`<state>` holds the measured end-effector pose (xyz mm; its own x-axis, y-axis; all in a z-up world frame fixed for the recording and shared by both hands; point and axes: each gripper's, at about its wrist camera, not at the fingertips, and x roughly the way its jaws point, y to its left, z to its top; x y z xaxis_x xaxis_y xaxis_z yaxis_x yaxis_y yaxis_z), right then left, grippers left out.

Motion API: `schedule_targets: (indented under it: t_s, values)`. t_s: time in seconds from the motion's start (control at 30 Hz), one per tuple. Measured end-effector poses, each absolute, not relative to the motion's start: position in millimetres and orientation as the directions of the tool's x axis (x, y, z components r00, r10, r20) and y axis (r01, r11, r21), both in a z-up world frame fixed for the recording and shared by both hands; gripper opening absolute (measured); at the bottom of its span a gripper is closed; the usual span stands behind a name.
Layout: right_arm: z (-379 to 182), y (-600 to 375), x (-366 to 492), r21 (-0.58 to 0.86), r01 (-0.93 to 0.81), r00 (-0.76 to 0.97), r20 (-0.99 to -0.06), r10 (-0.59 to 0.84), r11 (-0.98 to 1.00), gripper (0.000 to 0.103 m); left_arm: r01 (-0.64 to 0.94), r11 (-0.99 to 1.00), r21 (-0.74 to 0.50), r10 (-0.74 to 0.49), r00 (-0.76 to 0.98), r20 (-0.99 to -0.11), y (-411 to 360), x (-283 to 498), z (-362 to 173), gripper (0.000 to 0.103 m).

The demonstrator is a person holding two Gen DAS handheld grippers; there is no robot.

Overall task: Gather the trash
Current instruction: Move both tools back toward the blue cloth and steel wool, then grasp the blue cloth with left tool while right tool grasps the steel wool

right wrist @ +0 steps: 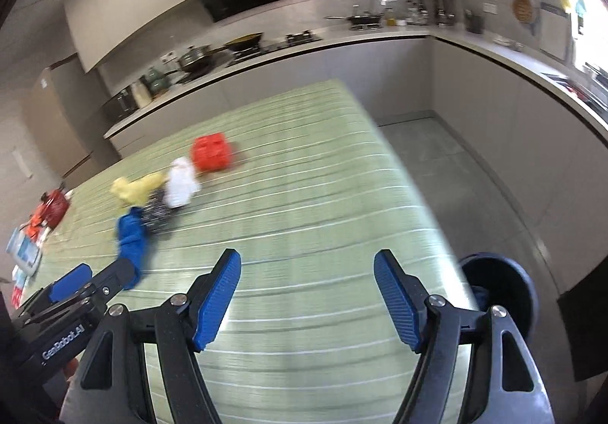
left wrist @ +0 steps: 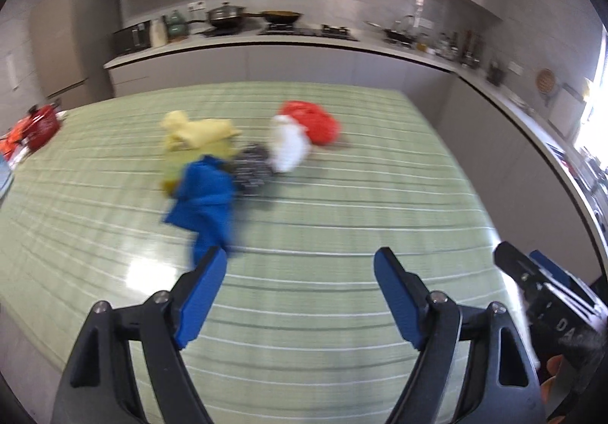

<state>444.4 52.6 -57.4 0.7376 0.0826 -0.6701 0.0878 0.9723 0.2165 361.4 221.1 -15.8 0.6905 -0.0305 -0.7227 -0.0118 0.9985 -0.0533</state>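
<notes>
A row of crumpled trash lies on the green striped table (left wrist: 342, 291): a blue piece (left wrist: 205, 199), a yellow piece (left wrist: 197, 131), a black-and-white piece (left wrist: 250, 167), a white piece (left wrist: 288, 148) and a red piece (left wrist: 315, 121). The right wrist view shows the same blue (right wrist: 131, 237), yellow (right wrist: 135, 188), white (right wrist: 181, 187) and red (right wrist: 211, 152) pieces. My left gripper (left wrist: 300, 264) is open and empty, just short of the blue piece. My right gripper (right wrist: 307, 268) is open and empty over bare table, to the right of the left gripper (right wrist: 95, 277).
A dark round bin (right wrist: 497, 294) stands on the floor off the table's right edge. A red basket (left wrist: 41, 123) and packets sit at the table's far left. A kitchen counter (left wrist: 266, 43) with pots runs along the back and right walls.
</notes>
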Motion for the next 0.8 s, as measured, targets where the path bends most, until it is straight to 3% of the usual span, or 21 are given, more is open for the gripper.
schedule_targets:
  t_s: [0.37,0.8]
  values:
    - [-62.1,129.0,487.6,0.184,-0.050,0.718,-0.677,0.164,0.982,0.075,-0.166,0.984,-0.062,0.064,0.657,-0.752,296.9,394.8,-38.0,0.081]
    - [-76.4,123.9,521.3,0.234,-0.037,0.702,-0.686,0.192,0.972,0.075,-0.137,0.990,-0.024,0.068,0.624,-0.778,293.2,439.5,-60.7,0.081]
